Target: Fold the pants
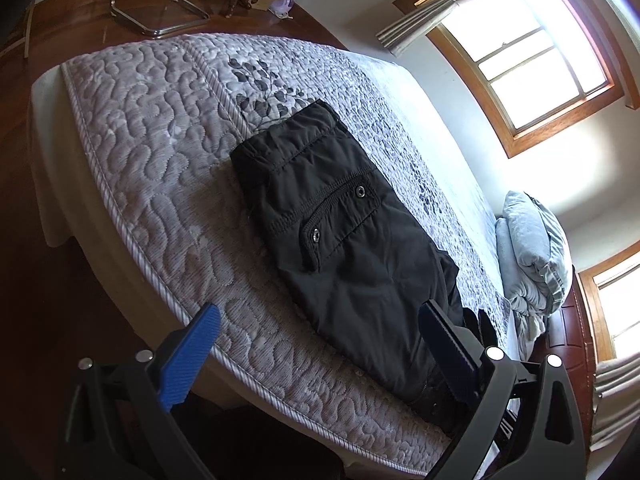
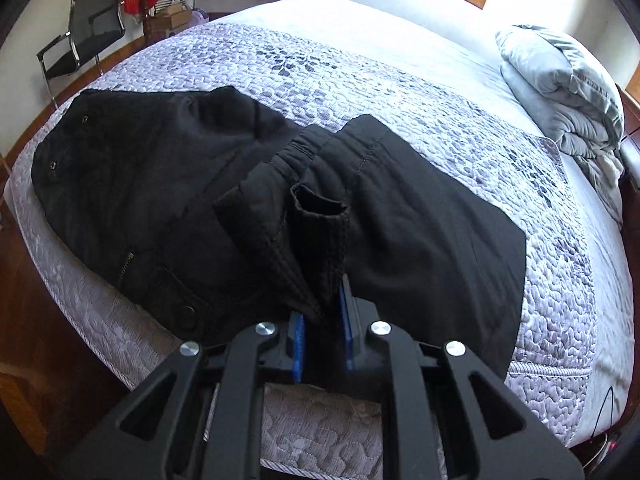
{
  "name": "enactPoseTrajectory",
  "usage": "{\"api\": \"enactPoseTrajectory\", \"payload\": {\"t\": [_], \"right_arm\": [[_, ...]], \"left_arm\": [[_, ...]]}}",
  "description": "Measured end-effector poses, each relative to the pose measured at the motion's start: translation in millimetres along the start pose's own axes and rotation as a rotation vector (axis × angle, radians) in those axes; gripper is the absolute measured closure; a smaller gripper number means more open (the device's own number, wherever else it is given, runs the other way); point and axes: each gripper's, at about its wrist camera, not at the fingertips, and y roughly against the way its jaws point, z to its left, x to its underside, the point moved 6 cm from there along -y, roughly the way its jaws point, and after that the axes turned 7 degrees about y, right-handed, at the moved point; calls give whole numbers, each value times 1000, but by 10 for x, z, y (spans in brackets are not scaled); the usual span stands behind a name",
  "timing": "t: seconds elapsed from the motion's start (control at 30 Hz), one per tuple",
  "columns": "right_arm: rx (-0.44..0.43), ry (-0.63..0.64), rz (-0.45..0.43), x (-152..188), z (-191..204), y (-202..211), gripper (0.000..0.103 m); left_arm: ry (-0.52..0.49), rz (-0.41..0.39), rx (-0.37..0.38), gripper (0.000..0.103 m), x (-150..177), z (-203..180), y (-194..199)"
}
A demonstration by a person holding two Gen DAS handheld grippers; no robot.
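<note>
Black pants [image 1: 340,224] lie on the quilted mattress [image 1: 160,152], waistband far, a snap pocket facing up. My left gripper [image 1: 320,356] is open above the bed's near edge, its blue pads wide apart and empty, the right pad over the pants' near end. In the right wrist view the pants [image 2: 160,184] spread across the bed and my right gripper [image 2: 322,336] is shut on a bunch of the black fabric, the ribbed leg cuffs [image 2: 320,232] lifted between its blue pads.
A folded grey blanket [image 1: 532,252] sits at the bed's head, also in the right wrist view [image 2: 568,84]. A metal-frame chair [image 2: 84,28] and boxes stand on the wooden floor past the bed's foot. Windows [image 1: 528,56] are on the wall.
</note>
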Motion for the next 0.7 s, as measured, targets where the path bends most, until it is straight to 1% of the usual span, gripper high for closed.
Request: {"api": "enactPoseTrajectory", "payload": {"t": [0.1,0.2,0.37,0.4,0.47,0.53,0.57,0.6,0.63,0.7], "right_arm": [[-8,27,-1,32,91,-25,90],[3,56,3,49,180,-71,90],[-16,44,31,110,206,-236,89],[-19,47,32,122,217,-253,86],[-28,58,27,139,237,-248,81],[-64,58,22,155,250,-219,67],[-98,45,15,158,249,-193,62],[-160,15,4,163,243,-141,49],[-213,-17,-9,167,232,-86,41],[-291,-92,-58,158,162,72,38]], "left_arm": [[-4,9,-5,4,28,2,-20],[2,17,-10,4,51,7,-45],[1,30,-14,4,95,-12,-87],[-3,32,-16,4,103,-22,-94],[-6,36,-18,4,109,-31,-103],[-8,40,-19,4,110,-39,-113],[-8,42,-21,4,111,-45,-119],[-7,44,-22,4,109,-50,-122],[-7,45,-21,4,107,-52,-125],[-8,48,-21,4,106,-62,-135]]}}
